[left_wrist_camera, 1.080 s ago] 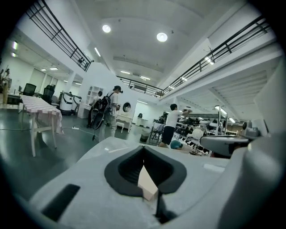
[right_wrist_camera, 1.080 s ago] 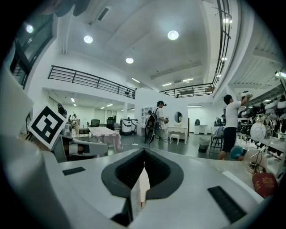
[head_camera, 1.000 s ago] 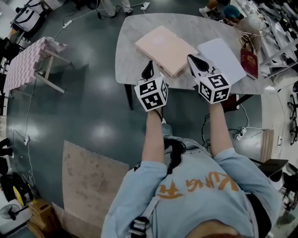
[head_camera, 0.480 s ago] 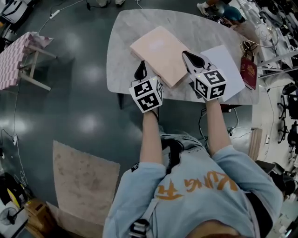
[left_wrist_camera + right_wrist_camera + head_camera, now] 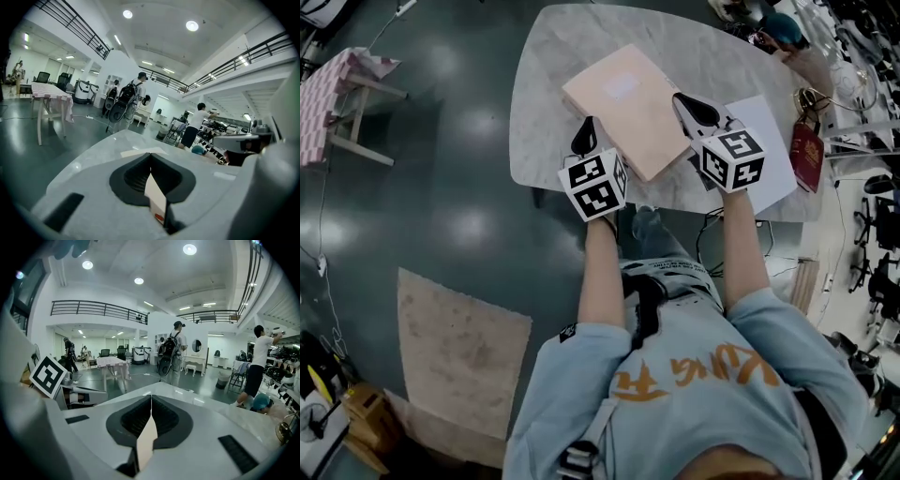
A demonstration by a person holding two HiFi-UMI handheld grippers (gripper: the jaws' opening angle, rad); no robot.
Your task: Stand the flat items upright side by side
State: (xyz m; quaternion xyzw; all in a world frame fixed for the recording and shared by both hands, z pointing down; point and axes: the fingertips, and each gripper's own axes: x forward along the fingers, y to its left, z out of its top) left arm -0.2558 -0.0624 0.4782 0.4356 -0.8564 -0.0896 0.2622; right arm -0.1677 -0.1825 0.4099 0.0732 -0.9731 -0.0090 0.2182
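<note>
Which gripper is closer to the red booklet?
Right. The right gripper is between the pink board and the red booklet, by the white sheet; the left gripper is beyond the board's other side.

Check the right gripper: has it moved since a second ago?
Yes. The right gripper has advanced over the marble table: its marker cube was at the table's near edge and is now past it, with the tips by the pink flat item.

Pale pink flat rectangular board [image 5: 628,108] on a light grey marbled stone tabletop [image 5: 548,84], beside a plain white paper sheet [image 5: 764,141] and a dark red booklet [image 5: 806,155]. Black-and-white square markers on the left gripper [image 5: 587,131] and right gripper [image 5: 686,103]; pink-and-white checks on the cloth-covered side table [image 5: 328,98].
</note>
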